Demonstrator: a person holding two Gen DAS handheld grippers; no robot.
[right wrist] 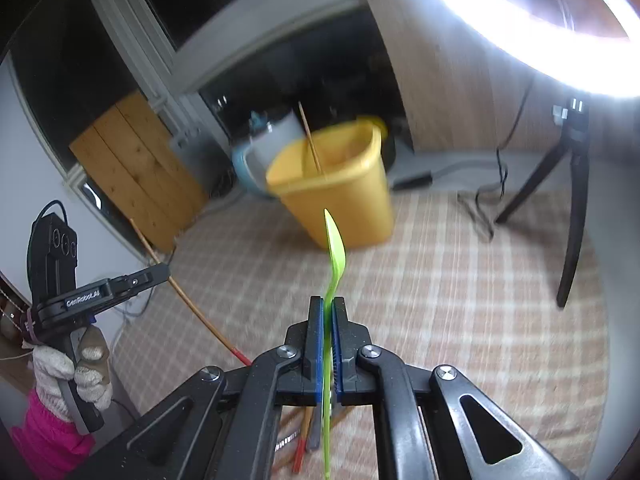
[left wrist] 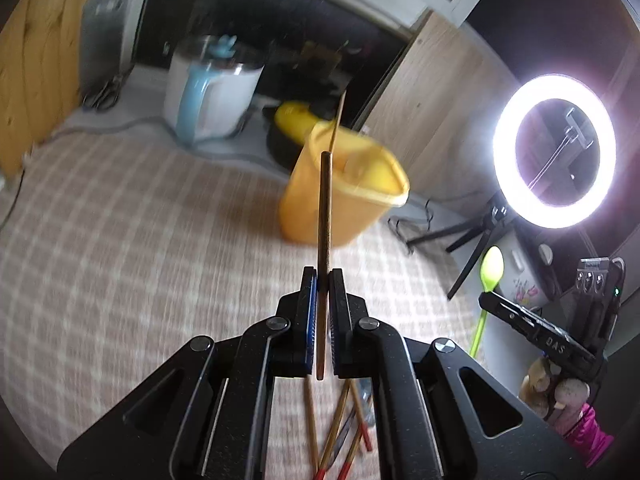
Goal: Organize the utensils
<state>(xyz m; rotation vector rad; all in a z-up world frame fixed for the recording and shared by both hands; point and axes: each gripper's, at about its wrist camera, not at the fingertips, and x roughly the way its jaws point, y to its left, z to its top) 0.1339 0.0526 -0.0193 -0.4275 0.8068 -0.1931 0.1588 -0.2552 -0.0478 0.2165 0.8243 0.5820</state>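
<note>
A checked beige cloth (left wrist: 140, 240) covers the bench. On it stands a yellow plastic tub (right wrist: 340, 196) with one thin wooden stick (right wrist: 310, 140) leaning inside. The left gripper (left wrist: 322, 280) jaws pinch a brown wooden chopstick (left wrist: 324, 208); the right gripper (right wrist: 328, 308) jaws clamp a lime-green plastic spoon (right wrist: 335, 248). Loose red-tipped chopsticks (left wrist: 352, 432) lie below.

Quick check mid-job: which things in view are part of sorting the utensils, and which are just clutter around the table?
Part of the job:
- chopstick in the left gripper
- green spoon in the right gripper
- yellow bin, one stick already inside
- loose chopsticks on the checked cloth

Just lying about:
- ring light on its tripod
- white and blue kettle
- scissors
</note>
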